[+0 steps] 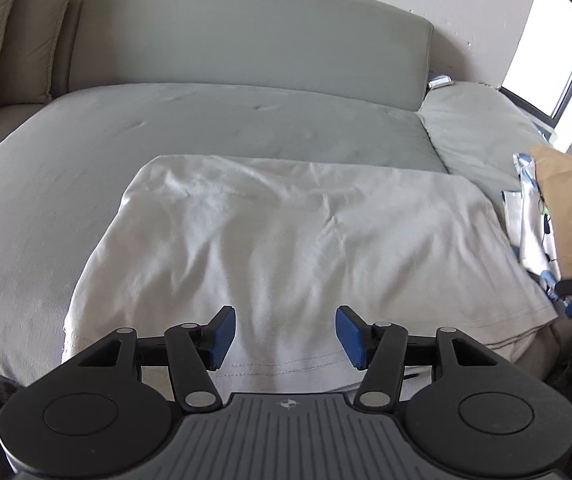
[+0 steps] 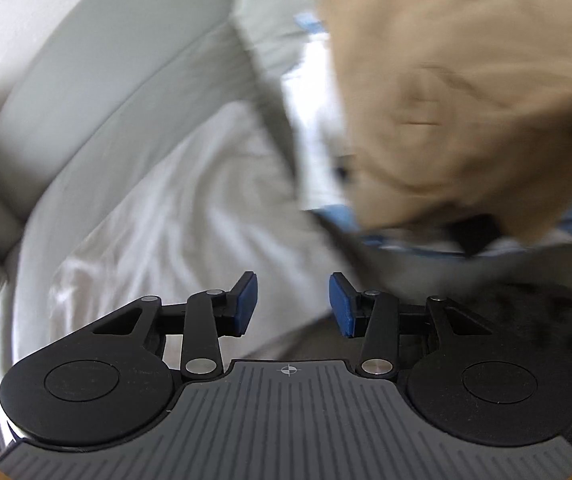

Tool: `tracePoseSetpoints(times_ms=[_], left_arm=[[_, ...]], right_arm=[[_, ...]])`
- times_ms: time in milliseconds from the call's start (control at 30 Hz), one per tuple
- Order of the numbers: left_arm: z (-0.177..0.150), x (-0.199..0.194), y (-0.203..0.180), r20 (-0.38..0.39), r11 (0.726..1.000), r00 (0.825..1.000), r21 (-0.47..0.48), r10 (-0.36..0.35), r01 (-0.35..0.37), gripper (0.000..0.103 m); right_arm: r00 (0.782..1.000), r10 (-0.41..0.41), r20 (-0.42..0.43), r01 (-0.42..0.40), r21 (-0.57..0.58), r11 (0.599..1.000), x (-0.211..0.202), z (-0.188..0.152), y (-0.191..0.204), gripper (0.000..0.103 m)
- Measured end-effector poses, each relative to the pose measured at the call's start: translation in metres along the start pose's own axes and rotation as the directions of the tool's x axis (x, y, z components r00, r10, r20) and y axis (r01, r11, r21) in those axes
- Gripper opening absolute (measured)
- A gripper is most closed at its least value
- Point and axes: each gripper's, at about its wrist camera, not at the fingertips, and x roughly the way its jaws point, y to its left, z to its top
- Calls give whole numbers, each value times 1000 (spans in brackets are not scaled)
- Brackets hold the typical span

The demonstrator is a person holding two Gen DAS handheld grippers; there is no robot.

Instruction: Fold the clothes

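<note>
Grey sofa (image 1: pixel 214 128), broad seat, window off to the right. White garment (image 1: pixel 286 240) lies on the seat cushion, already folded into a rough rectangle, stitched hem at the near edge, light wrinkles across the top. To its right, a heap: tan garment (image 1: pixel 570 204) on top of blue-and-white printed cloth (image 1: pixel 530 216).

Left gripper (image 1: pixel 285 338) hangs over the near hem of the white garment, jaws apart, nothing between them. Right gripper (image 2: pixel 293 305) also stands parted and empty, low by the white garment's right corner; its view is smeared, tan garment (image 2: pixel 466 80) looming close.

My reading: the next fold runs from the near hem. Worth pinching all layers together at the two near corners, both sides level, then carrying the edge evenly toward the backrest. Uneven lift would skew the stack. Keep the right claw away from the tan heap so it snags nothing.
</note>
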Motion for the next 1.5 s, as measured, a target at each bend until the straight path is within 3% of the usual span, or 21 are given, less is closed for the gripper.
tracePoseSetpoints(times_ms=[67, 367, 400, 433, 667, 867, 1033, 1133, 1200, 1267, 1333, 1400, 1433, 1467, 1500], left_arm=[[1, -6, -3, 10, 1000, 1000, 7, -3, 3, 55], [-8, -25, 0, 14, 1000, 1000, -26, 12, -11, 57], [-9, -25, 1, 12, 999, 1000, -29, 16, -16, 57], [-10, -26, 2, 10, 999, 1000, -33, 21, -21, 57], [-11, -27, 2, 2, 998, 999, -40, 40, -40, 57], [-13, -22, 0, -23, 998, 998, -20, 54, -54, 57], [-12, -20, -2, -19, 999, 998, -12, 53, -53, 57], [-4, -15, -16, 28, 999, 999, 34, 35, -36, 57], [2, -6, -31, 63, 995, 998, 96, 24, -30, 56], [7, 9, -46, 73, 986, 996, 155, 42, -53, 54], [10, 24, -56, 52, 979, 997, 193, 62, -71, 45], [7, 37, -60, -29, 974, 997, 218, 77, -69, 29], [4, 43, -60, -73, 971, 994, 230, 84, -65, 28], [-2, 39, -60, -66, 964, 994, 257, 82, -62, 28], [-8, 36, -60, -62, 957, 995, 283, 79, -59, 28]], right_arm=[[999, -35, 13, 34, 27, 999, 3, 0, -11, 45], [998, 45, -42, -43, 53, 998, 23, -3, -21, 42], [998, 52, -39, -50, 58, 997, 23, -4, -21, 31], [998, 59, -35, -57, 63, 996, 22, -6, -21, 4], [993, 108, 45, -110, 45, 993, -3, -15, -24, 4], [999, 27, 20, -27, -6, 1000, -6, -16, -22, 5], [999, -31, 38, 32, -33, 999, -12, -16, -17, 28], [997, 69, 33, -71, 40, 997, -27, -16, -23, 43], [991, 134, 14, -134, 37, 990, -26, -21, -15, 42], [983, 181, 5, -181, -3, 983, -21, -28, 0, 35], [987, 160, 19, -157, -119, 980, -13, -32, 24, 13], [991, 120, 56, -104, -232, 967, -2, -36, 47, 12], [992, 94, 83, -67, -286, 956, 4, -37, 57, 13], [992, 68, 102, -30, -336, 941, 11, -39, 66, 15], [998, 34, 62, -8, -371, 929, 17, -41, 69, 19]])
